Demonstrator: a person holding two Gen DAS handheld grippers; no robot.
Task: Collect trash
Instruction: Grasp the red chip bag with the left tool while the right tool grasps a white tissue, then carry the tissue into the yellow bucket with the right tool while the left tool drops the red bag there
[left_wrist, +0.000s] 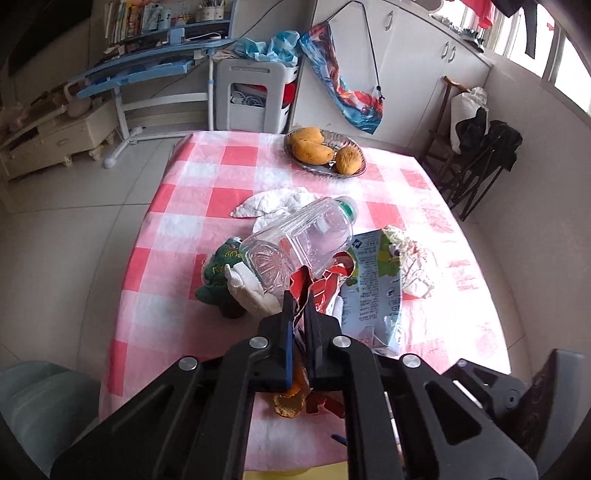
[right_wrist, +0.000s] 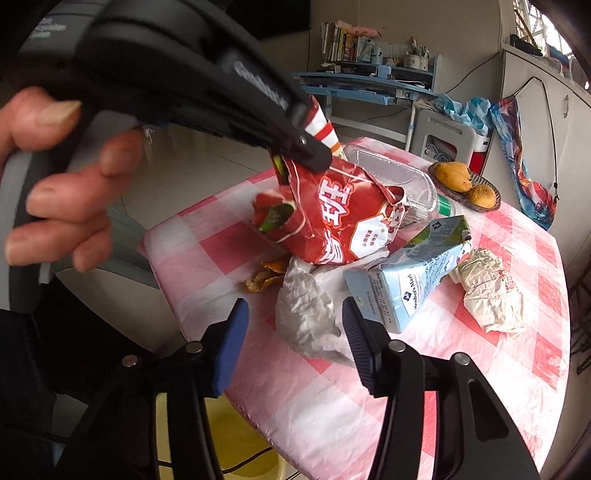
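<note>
My left gripper (left_wrist: 300, 306) is shut on a red snack bag (left_wrist: 317, 284), which hangs from it above the table in the right wrist view (right_wrist: 332, 214). My right gripper (right_wrist: 295, 332) is open and empty, with a crumpled grey plastic bag (right_wrist: 306, 317) between its fingers near the table's front edge. A clear plastic bottle (left_wrist: 299, 240) lies on the table. A light-blue milk carton (right_wrist: 410, 273) lies to the right, also in the left wrist view (left_wrist: 373, 284). Crumpled white paper (right_wrist: 491, 291) and orange peel (right_wrist: 266, 277) lie nearby.
The table has a pink checked cloth (left_wrist: 207, 206). A dish of mangoes (left_wrist: 325, 151) stands at the far side. A green wrapper (left_wrist: 218, 269) and white tissues (left_wrist: 273, 203) lie left of the bottle. A yellow bin (right_wrist: 236, 439) sits below the table's front edge.
</note>
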